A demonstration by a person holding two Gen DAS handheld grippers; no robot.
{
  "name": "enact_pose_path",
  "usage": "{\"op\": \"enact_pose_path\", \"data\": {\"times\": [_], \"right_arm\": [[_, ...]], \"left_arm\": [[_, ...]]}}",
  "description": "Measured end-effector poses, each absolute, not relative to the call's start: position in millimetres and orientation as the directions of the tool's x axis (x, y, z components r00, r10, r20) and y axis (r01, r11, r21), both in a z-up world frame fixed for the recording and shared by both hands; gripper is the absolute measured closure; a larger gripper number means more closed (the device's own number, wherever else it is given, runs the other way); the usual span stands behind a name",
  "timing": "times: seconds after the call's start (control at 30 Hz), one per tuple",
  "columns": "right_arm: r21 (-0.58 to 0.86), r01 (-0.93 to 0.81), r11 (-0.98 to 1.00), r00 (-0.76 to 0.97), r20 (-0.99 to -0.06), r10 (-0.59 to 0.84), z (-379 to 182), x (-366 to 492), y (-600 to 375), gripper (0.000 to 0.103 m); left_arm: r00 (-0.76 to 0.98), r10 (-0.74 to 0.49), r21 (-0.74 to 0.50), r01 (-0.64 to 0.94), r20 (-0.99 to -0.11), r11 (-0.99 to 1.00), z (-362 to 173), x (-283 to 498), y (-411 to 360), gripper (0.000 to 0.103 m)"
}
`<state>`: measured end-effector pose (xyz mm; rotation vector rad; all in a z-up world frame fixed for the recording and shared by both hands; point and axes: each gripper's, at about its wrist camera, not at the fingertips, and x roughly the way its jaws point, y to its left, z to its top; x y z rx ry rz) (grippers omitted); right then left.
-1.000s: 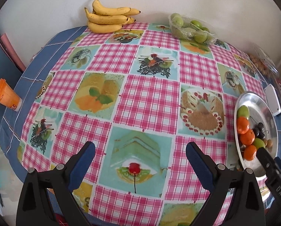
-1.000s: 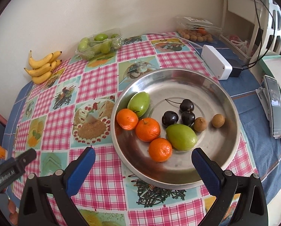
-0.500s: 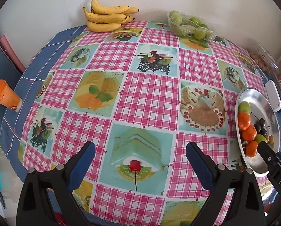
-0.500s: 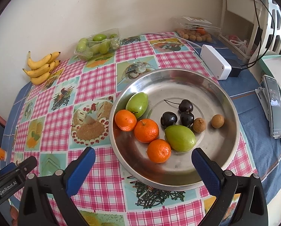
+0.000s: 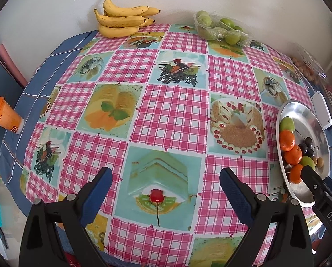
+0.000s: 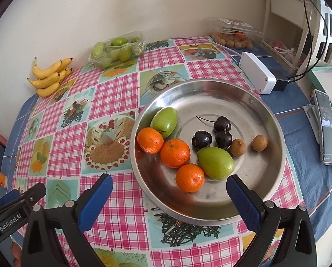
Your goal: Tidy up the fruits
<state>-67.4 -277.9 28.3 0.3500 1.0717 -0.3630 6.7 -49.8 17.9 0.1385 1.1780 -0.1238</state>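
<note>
We judge ourselves midway: the round steel tray (image 6: 210, 93) holds mixed fruit, the yellow banana bunch (image 5: 121, 21) waits outside, and both the left gripper (image 5: 166, 184) and right gripper (image 6: 169, 191) gape empty.

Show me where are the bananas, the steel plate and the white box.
bananas (image 5: 121, 20): left wrist view, middle of the bunch.
steel plate (image 6: 210, 93): right wrist view, bare far inner wall.
white box (image 6: 256, 75): right wrist view, its top face.
</note>
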Motion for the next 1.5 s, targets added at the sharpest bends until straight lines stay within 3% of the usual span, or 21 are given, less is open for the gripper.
{"op": "enact_pose_path", "data": {"times": [1.5], "right_arm": [[0.09, 0.435, 0.896, 0.407, -0.907, -0.107, 20.2, -63.9, -272.7, 0.0]], "left_arm": [[0.371, -0.024, 0.041, 0.167, -0.928, 0.985, 15.3, 7.9, -47.6, 0.006]]}}
